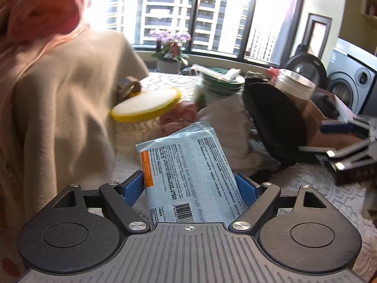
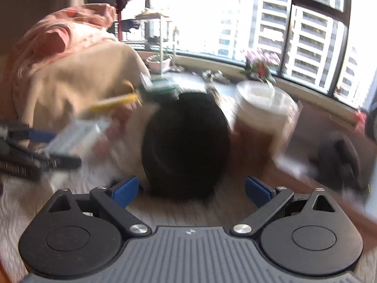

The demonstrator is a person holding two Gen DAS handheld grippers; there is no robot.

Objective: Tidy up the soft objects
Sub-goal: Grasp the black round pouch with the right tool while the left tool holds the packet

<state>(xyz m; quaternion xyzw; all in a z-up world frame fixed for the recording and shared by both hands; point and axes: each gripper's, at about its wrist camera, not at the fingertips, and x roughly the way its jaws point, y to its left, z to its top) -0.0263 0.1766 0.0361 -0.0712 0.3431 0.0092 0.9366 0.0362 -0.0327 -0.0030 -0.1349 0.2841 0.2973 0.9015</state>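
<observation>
From the left wrist I saw my left claw (image 1: 189,186) clenched on a pale blue wipes pack (image 1: 188,172), blue pads (image 1: 134,187) pressing its two sides and the pack held up off the white quilted surface (image 1: 306,184). Beyond it lay a yellow-rimmed sponge disc (image 1: 146,105), touching a beige blanket (image 1: 66,99) heaped at the left with a pink cloth (image 1: 44,14) on top. A black hat (image 1: 275,122) leaned at the right, a cream cloth (image 1: 226,125) just beside it. My right claw (image 1: 346,154) showed at the far right edge.

From the right wrist, all blurred, my right claw (image 2: 192,192) was released, nothing between its pads. The hat (image 2: 186,141) sat just ahead of it. At the left edge I saw the left claw (image 2: 40,146) gripping the pack (image 2: 77,136). A tub (image 2: 261,118) stood right of the hat.
</observation>
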